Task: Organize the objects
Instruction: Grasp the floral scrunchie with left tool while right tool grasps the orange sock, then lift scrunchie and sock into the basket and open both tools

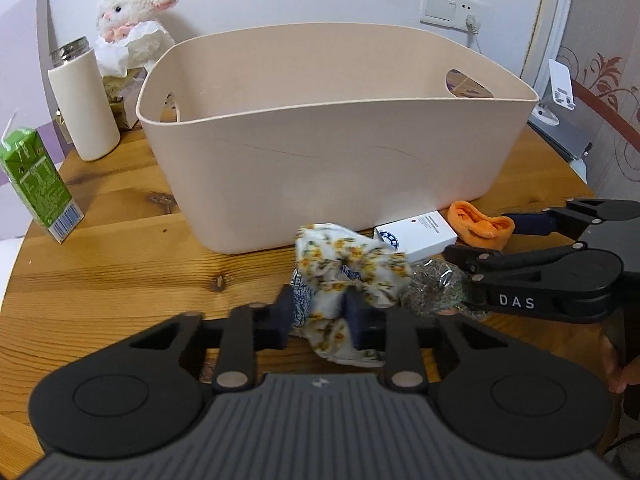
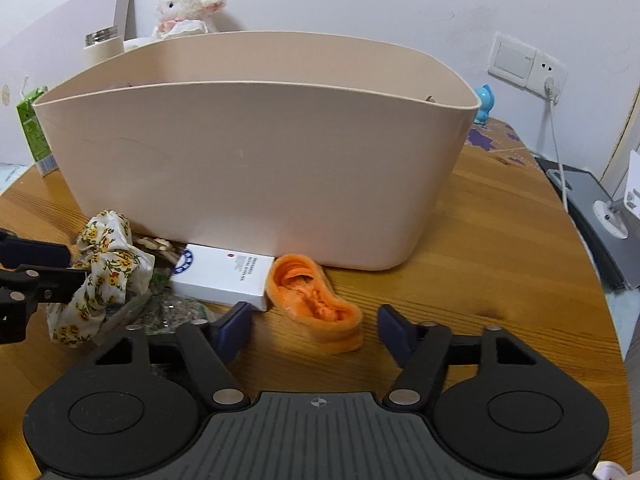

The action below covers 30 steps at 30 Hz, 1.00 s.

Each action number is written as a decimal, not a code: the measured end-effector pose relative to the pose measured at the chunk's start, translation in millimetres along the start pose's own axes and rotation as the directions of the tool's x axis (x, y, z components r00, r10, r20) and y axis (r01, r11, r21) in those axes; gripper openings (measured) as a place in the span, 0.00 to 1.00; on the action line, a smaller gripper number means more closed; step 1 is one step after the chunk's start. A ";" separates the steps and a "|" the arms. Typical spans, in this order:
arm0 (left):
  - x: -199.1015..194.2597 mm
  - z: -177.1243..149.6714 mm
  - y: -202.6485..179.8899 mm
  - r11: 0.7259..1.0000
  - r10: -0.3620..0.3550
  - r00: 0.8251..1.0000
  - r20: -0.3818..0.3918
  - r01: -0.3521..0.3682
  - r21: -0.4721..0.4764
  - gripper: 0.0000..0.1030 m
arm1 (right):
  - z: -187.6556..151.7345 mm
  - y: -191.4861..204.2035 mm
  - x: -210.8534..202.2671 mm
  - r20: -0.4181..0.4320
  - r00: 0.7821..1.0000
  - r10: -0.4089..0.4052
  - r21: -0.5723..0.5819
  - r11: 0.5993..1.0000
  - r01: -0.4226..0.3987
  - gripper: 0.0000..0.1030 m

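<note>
Floral cloth (image 1: 348, 276) sits bunched on the wooden bench (image 1: 120, 280), just in front of the beige bin (image 1: 320, 152), and is pinched between the fingers (image 1: 280, 316) of the left gripper (image 1: 318, 316), which are closed on its lower folds. Its underside is hidden by the fingers. A blue-patterned scrap shows at its left edge; cannot tell whether that is part of the cloth or a separate item.

Right gripper (image 2: 316, 330): fingers (image 2: 234, 330) spread wide, holding nothing, set either side of the orange sock (image 2: 320, 304), not touching it. In the left wrist view one of its fingers is partly behind the sock.

Crinkled clear packet (image 1: 432, 288) lies just right of the cloth, partly under it; contents hard to make out, greenish-grey. White box (image 2: 224, 276), one, lies against the bin's front wall between cloth and sock; print too small to read.

Bin: one, two handle cut-outs. Its floor is out of view in both views; what can be seen of the inner walls shows nothing against them.

Behind or left of the bin: one cream bottle (image 1: 84, 104) with a metal neck, one green carton (image 1: 38, 184), one white plush lamb (image 1: 132, 20), lower half hidden by tissue paper. A blue figurine (image 2: 485, 104) is mostly hidden behind the bin's right corner.
</note>
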<state>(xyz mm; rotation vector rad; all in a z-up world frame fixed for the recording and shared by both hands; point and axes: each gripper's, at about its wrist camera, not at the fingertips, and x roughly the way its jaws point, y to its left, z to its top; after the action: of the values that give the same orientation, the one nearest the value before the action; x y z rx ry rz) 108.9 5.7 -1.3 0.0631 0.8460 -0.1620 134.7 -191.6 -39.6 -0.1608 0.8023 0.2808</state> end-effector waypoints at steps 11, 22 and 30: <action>-9.3 -7.9 1.8 1.000 0.006 1.000 0.011 -0.006 -0.009 0.07 | -1.9 9.5 -10.7 -0.025 1.000 0.007 -0.022 1.000 -0.007 0.15; -30.1 -15.0 15.0 0.999 0.016 0.999 0.035 -0.014 -0.042 0.07 | -7.6 0.7 -35.1 0.014 1.000 -0.011 0.018 1.000 0.011 0.12; -58.3 -11.5 17.4 0.999 0.010 0.995 0.095 -0.006 -0.049 0.07 | 2.0 -1.3 -79.0 0.113 0.993 -0.018 0.024 1.000 0.015 0.12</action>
<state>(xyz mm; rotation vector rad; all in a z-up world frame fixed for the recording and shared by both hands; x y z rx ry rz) 65.3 31.0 34.6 0.0132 0.7536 -0.1357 84.3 -207.1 19.3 -0.1285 0.6913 0.2623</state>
